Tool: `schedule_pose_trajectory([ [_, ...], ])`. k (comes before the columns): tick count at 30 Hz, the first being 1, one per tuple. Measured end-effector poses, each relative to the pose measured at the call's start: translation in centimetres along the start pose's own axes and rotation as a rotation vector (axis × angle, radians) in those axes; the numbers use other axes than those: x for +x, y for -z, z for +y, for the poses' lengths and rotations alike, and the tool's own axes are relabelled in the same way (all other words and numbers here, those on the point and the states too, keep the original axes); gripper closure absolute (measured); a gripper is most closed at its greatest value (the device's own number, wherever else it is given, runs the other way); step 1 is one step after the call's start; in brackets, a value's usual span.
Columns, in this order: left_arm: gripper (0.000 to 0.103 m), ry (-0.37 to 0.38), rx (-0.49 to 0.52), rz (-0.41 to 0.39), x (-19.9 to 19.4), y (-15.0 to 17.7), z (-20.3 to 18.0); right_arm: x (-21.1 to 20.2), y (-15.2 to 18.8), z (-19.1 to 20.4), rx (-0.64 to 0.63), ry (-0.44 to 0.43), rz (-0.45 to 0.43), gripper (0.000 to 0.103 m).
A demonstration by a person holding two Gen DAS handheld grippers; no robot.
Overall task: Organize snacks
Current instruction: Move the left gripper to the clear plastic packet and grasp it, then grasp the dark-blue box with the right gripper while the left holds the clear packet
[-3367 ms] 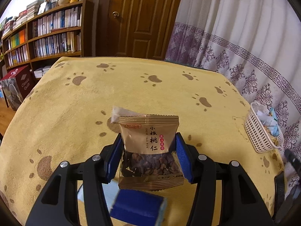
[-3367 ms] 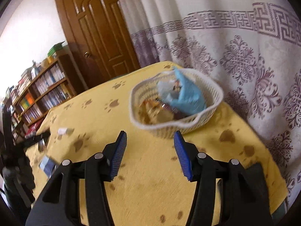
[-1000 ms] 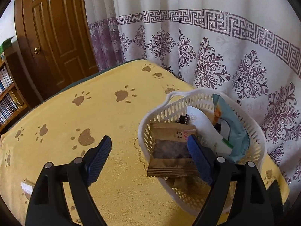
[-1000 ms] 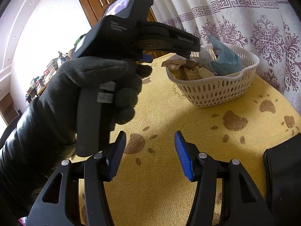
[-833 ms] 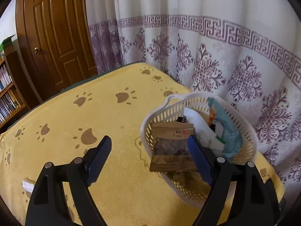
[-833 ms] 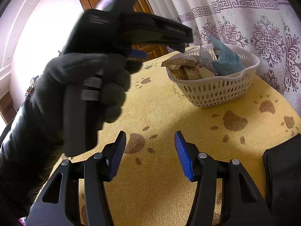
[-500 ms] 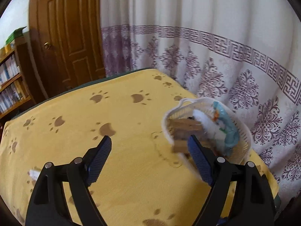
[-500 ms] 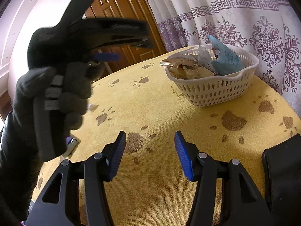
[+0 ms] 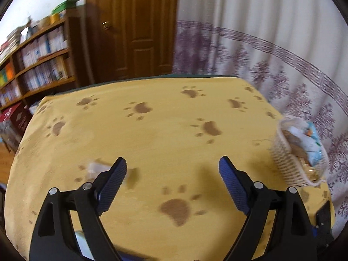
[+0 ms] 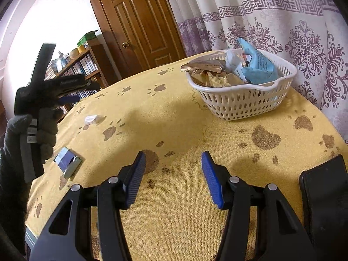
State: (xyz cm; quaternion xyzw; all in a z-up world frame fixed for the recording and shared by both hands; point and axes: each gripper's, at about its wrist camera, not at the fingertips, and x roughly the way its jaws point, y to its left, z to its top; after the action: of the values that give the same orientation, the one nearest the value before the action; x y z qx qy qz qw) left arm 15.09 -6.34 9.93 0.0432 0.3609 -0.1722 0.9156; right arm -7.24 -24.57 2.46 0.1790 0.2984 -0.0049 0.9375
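**Snacks in the basket, two pieces loose on the cloth**

Yellow paw-print cloth (image 10: 178, 117) covers the table, with a patterned curtain (image 10: 282, 21) and a wooden door (image 10: 139, 19) behind it. Writing is scarce: the blue packet (image 10: 258, 65) standing in the white basket (image 10: 243, 102) carries fine print too small to read, and the book spines on the bookshelf (image 9: 41, 58) are a blur. A dark red box (image 9: 15, 117) at the left wrist view's edge shows a pale mark that cannot be read either.

The basket sits near the curtain side of the table, holding the blue packet, a white packet (image 10: 233, 62) and brown-gold packets (image 10: 208, 74) — one lies flat across the rim. Outside it, a small white wrapper (image 10: 93, 119) and a blue-and-silver packet (image 10: 67, 159) lie apart on the cloth.

The left gripper (image 9: 173, 174) has nothing between its blue pads, and its jaws are opening; in the right wrist view a gloved hand (image 10: 32, 134) holds it up at the left. The right gripper (image 10: 171, 174) stands parted over bare cloth, gripping nothing.

Much of the left wrist view is smeared (the basket there is a pale smudge at the right edge). A black object (image 10: 324, 195) at the lower right is cut off and cannot be identified.
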Motion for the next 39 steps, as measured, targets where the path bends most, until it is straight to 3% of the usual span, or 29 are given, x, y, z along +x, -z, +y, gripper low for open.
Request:
schedule_pose_trajectory([
  [4, 0.016, -0.041, -0.055, 0.032, 0.8, 0.2, 4.1, -0.1, 0.1, 0.2, -0.009, 0.007, -0.006, 0.031],
  [10, 0.013, -0.061, -0.076, 0.085, 2.6, 0.6, 7.8, 0.1, 0.1, 0.6, -0.024, 0.021, 0.007, 0.03],
  [19, 0.012, -0.044, -0.001, 0.154, 5.9, 1.3, 7.7, 0.4, 0.1, 0.7, -0.027, 0.032, 0.017, 0.03],
  [27, 0.012, -0.084, 0.056, 0.194, 7.8, 1.7, 7.9, 0.5, 0.2, 0.9, -0.032, 0.037, 0.024, 0.03],
  [31, 0.026, -0.079, 0.023, 0.236, 8.6, 1.7, 8.5, 0.6, 0.1, 0.9, -0.034, 0.042, 0.026, 0.03],
  [39, 0.03, -0.068, -0.005, 0.189, 7.5, 2.0, 9.1, 0.8, 0.0, 0.9, -0.041, 0.055, 0.031, 0.03],
])
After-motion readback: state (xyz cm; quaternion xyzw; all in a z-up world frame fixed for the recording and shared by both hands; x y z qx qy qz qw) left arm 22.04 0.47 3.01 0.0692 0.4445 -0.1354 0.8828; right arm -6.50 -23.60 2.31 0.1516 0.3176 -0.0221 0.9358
